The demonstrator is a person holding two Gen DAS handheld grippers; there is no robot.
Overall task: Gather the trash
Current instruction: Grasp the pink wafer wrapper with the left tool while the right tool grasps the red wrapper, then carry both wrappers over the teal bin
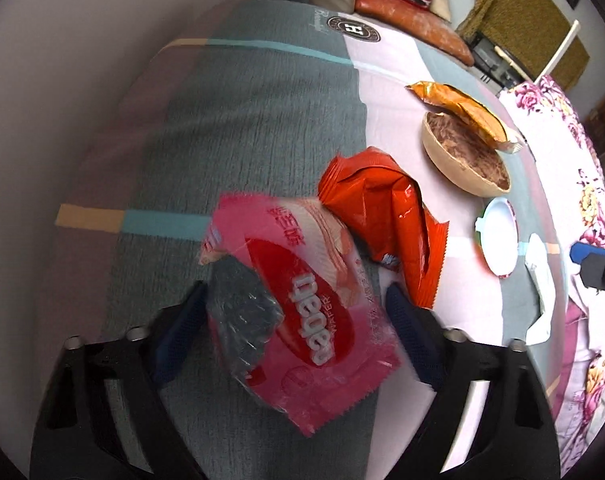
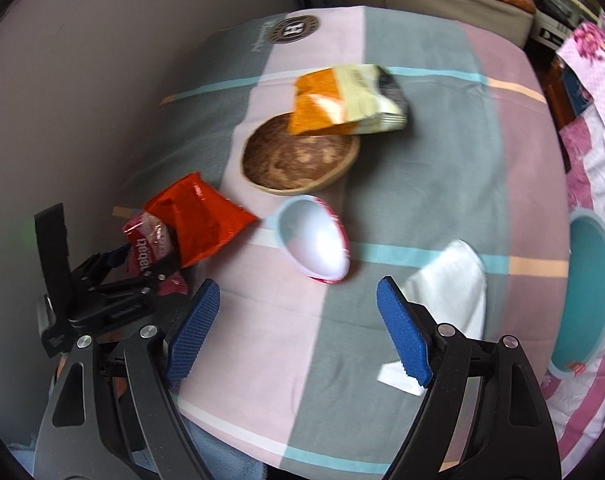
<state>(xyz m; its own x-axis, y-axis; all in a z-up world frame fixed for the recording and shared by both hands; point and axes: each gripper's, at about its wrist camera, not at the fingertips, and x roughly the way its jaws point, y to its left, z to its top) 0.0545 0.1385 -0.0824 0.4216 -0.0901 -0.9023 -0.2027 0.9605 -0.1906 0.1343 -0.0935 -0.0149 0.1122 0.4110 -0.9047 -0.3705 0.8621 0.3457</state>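
Pink wafer wrapper (image 1: 302, 300) sits between my left gripper's (image 1: 294, 312) spread blue fingers (image 1: 406, 320), beside the orange wrapper (image 1: 386, 216). My right gripper (image 2: 298, 312) hangs open and holds nothing, above the striped tablecloth (image 2: 422, 184).

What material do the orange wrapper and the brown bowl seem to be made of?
Orange wrapper: probably glossy plastic or foil film, since it shows sharp creases, bright highlights and a serrated edge. Brown bowl: likely wood, or perhaps a gourd or coconut shell, judging by its matte tan outside and mottled brown inside.
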